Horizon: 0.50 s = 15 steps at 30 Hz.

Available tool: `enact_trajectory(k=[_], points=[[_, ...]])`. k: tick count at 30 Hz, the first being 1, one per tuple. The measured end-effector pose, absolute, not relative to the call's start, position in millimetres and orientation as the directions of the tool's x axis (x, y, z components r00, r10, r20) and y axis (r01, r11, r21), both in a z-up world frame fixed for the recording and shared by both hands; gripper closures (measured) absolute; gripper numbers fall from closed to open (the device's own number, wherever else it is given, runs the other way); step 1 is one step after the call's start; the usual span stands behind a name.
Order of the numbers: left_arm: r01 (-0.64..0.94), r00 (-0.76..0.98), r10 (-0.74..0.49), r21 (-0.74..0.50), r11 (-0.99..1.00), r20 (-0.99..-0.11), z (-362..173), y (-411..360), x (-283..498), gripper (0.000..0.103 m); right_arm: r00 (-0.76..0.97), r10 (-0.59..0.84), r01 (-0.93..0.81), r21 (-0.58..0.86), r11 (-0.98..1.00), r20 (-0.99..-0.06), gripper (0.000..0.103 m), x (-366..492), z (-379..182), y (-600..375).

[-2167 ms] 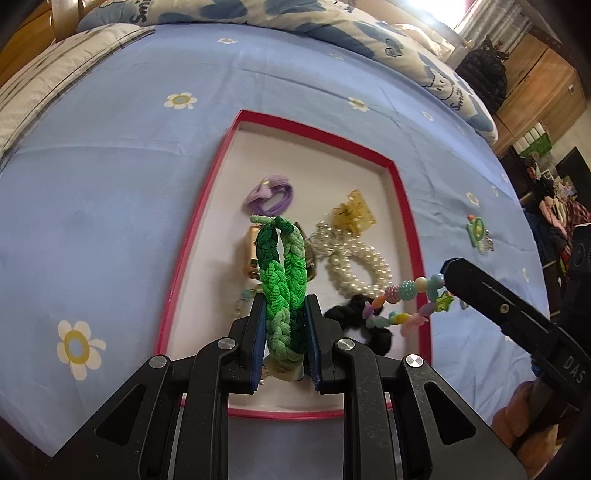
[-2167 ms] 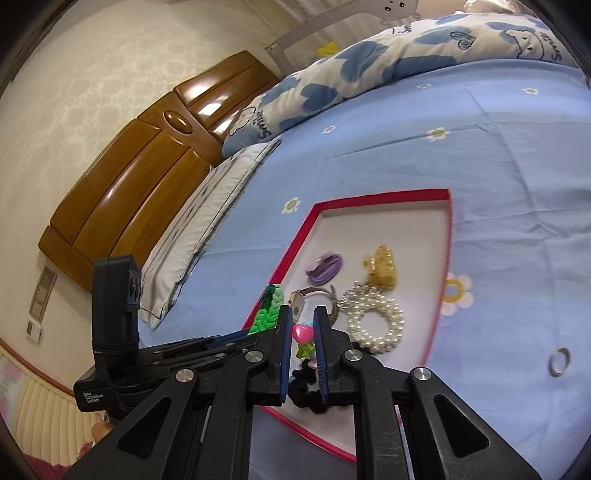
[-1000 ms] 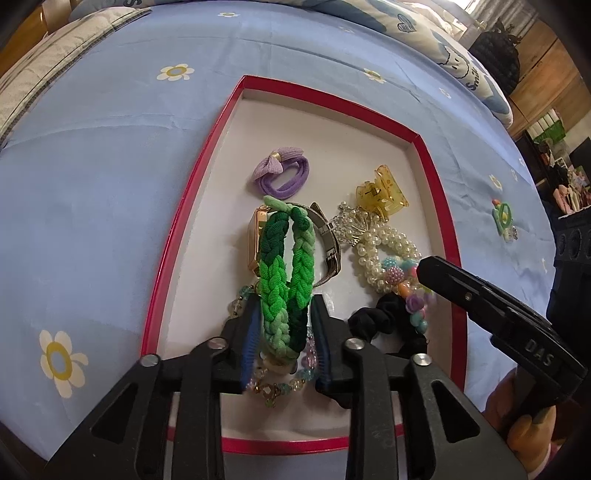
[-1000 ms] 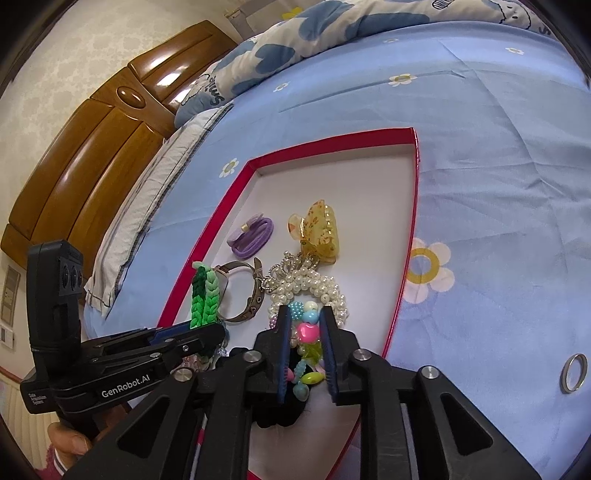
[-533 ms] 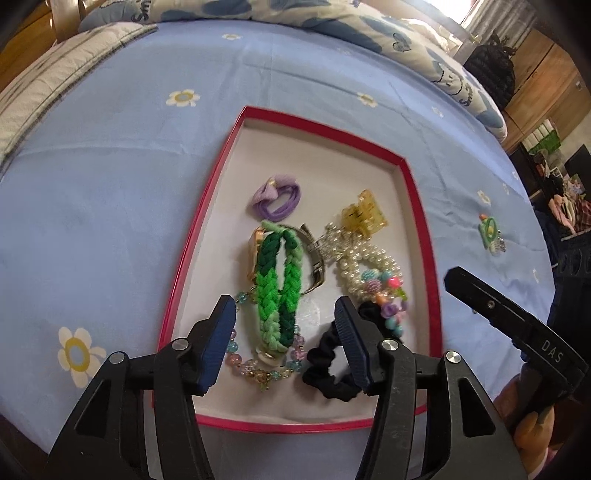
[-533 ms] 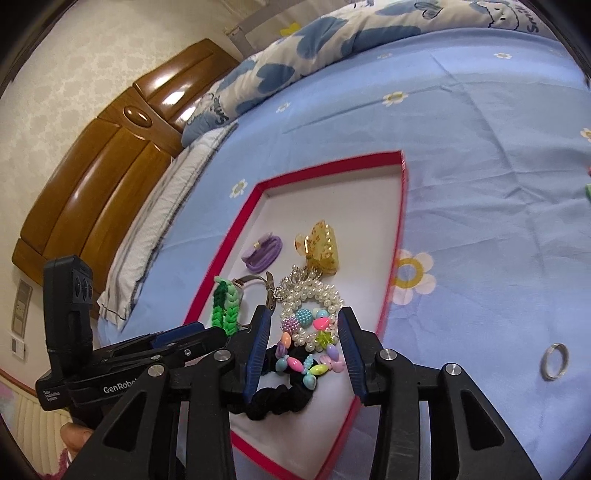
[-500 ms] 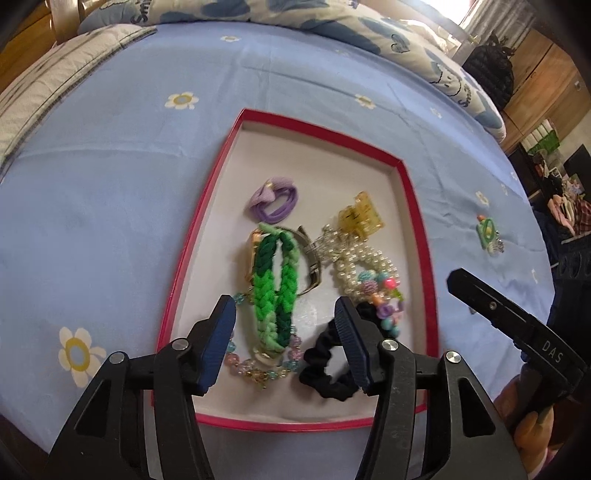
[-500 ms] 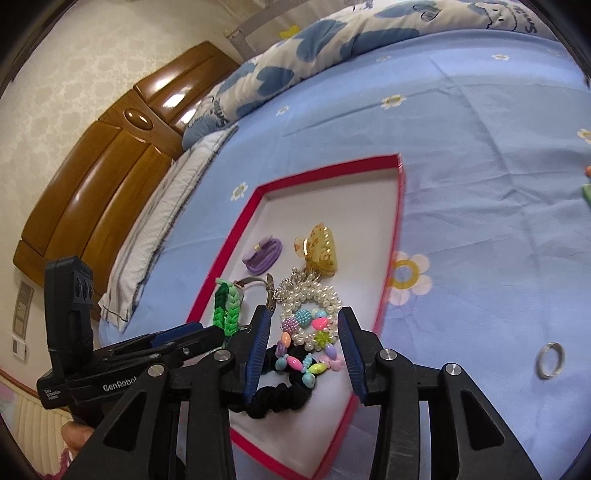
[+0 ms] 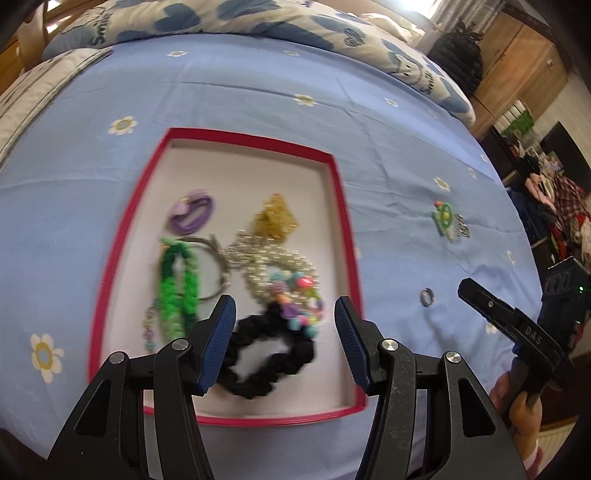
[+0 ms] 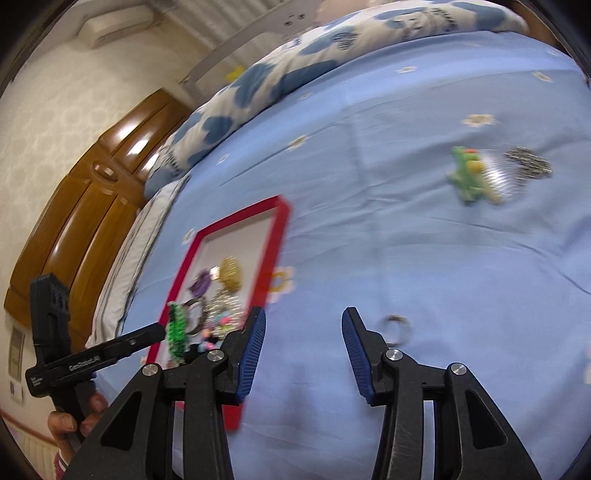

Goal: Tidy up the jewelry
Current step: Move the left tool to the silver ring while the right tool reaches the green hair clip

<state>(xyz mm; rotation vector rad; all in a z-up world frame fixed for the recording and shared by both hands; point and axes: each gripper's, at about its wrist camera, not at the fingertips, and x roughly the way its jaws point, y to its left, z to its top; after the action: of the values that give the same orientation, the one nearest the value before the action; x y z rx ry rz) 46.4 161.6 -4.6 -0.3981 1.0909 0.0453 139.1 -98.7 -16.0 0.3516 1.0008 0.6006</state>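
A red-rimmed tray (image 9: 343, 221) on the blue bed holds a green braided bracelet (image 9: 177, 284), a colourful bead bracelet (image 9: 299, 299), a pearl bracelet (image 9: 266, 258), a black scrunchie (image 9: 266, 354), a purple hair tie (image 9: 190, 216) and a yellow claw clip (image 9: 275, 218). My left gripper (image 9: 284, 343) is open and empty above the tray's near end. My right gripper (image 10: 303, 354) is open and empty over the sheet, right of the tray (image 10: 273, 251). A silver ring (image 10: 397, 328) lies just beyond its right finger. A green comb clip (image 10: 469, 177) lies farther off.
The ring (image 9: 427, 296) and comb clip (image 9: 445, 218) lie on the sheet right of the tray in the left wrist view. A patterned duvet (image 9: 258, 22) lies at the bed's far side. A wooden headboard (image 10: 92, 221) stands at the left.
Both grippers have opened wider and pulled back from the tray. The green bracelet and the bead bracelet now lie in the tray. My right gripper has swung right, toward the ring.
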Motion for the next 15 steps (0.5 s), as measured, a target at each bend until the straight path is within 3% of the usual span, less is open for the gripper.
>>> enact_trajectory(k=[15], points=[[-0.034,0.416,-0.25,-0.29,0.957,-0.874,-8.0,55.3,75.6,0.048,0.507,0.537,-0.204,0.511,0.835,-0.675,0.057,167.0,-13.3,-170.8]])
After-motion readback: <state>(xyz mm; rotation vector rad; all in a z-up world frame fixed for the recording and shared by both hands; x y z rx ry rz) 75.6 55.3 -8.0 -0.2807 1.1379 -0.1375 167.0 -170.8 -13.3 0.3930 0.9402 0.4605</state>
